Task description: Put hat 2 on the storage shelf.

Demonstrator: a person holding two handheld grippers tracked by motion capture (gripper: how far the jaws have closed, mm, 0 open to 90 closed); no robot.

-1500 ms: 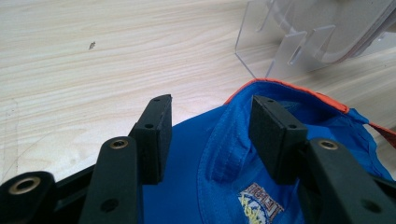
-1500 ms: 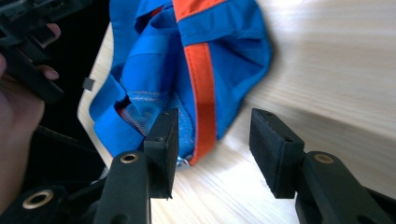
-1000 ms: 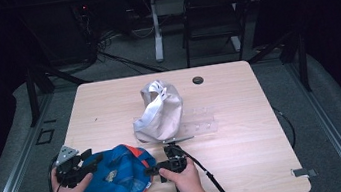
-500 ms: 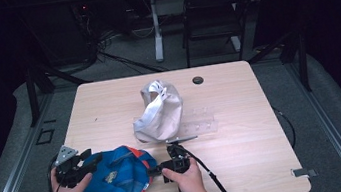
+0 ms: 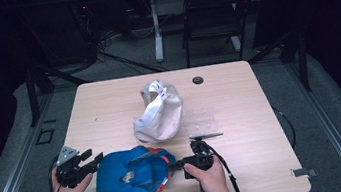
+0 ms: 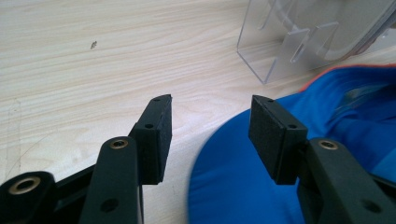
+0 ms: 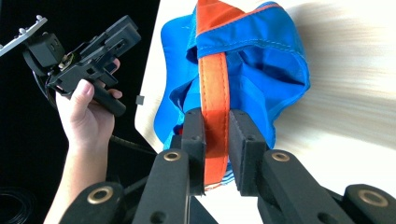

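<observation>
The right claw (image 7: 216,140) has just been closing, and now its two black pads squeeze the orange strap (image 7: 214,79) of the blue cap (image 5: 131,173). The strap sticks up from between the pads, and the rest of the cap hangs past the tips, away from the claw. In the high view the right claw (image 5: 174,165) touches the cap's right edge, with the cap lying just to its left on the wooden table (image 5: 262,113).

The left claw (image 6: 210,123) is open and holds nothing. The blue cap (image 6: 261,186) lies under its right pad, and bare table shows under the left pad. A clear plastic stand (image 6: 299,37) sits farther ahead of it. A white cap (image 5: 158,112) rests well behind both claws.
</observation>
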